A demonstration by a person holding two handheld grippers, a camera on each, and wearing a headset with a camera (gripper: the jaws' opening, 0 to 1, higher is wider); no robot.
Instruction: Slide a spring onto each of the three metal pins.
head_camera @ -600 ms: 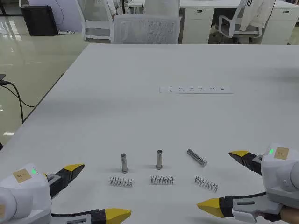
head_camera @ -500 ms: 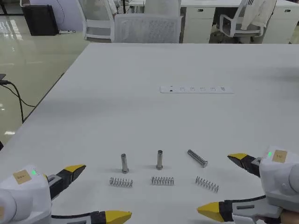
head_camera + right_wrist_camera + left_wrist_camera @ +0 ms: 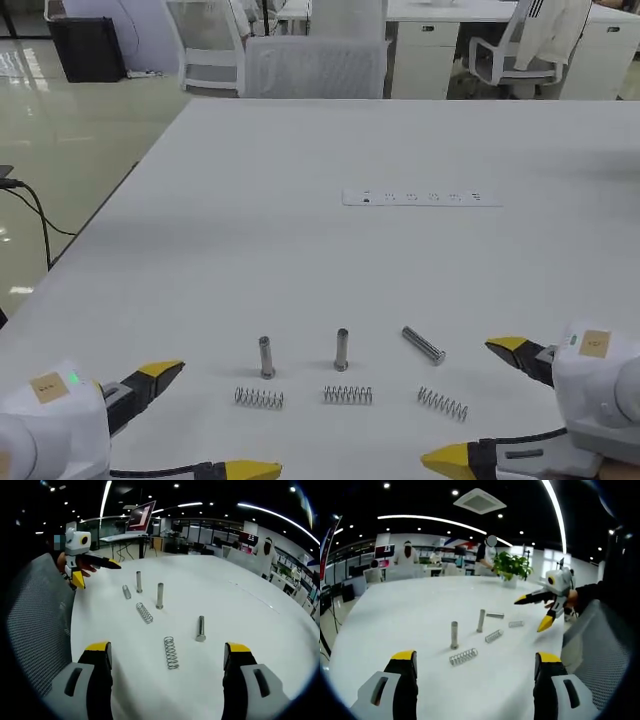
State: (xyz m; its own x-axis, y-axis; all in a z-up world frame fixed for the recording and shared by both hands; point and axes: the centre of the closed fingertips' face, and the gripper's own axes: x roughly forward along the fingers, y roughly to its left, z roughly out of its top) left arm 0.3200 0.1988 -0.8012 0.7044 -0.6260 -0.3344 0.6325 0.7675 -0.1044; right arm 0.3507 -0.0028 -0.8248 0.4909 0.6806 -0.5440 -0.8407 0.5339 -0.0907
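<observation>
Two metal pins (image 3: 266,356) (image 3: 342,349) stand upright on the white table, and a third pin (image 3: 423,343) lies on its side to their right. A spring lies just in front of each: left spring (image 3: 259,398), middle spring (image 3: 348,396), right spring (image 3: 442,403). My left gripper (image 3: 210,420) is open at the near left, short of the left spring (image 3: 463,656). My right gripper (image 3: 475,403) is open at the near right, beside the right spring (image 3: 170,652) and the lying pin (image 3: 200,628). Neither gripper holds anything.
A white power strip (image 3: 420,197) lies farther back on the table (image 3: 300,230). Office chairs (image 3: 315,65) stand beyond the far edge. The table's left edge runs diagonally at the left. A mesh chair back (image 3: 37,625) is close by me.
The head camera has tilted a little, so the table sits lower in view. Both grippers have eased slightly toward the near edge, still open. Pins and springs have not moved.
</observation>
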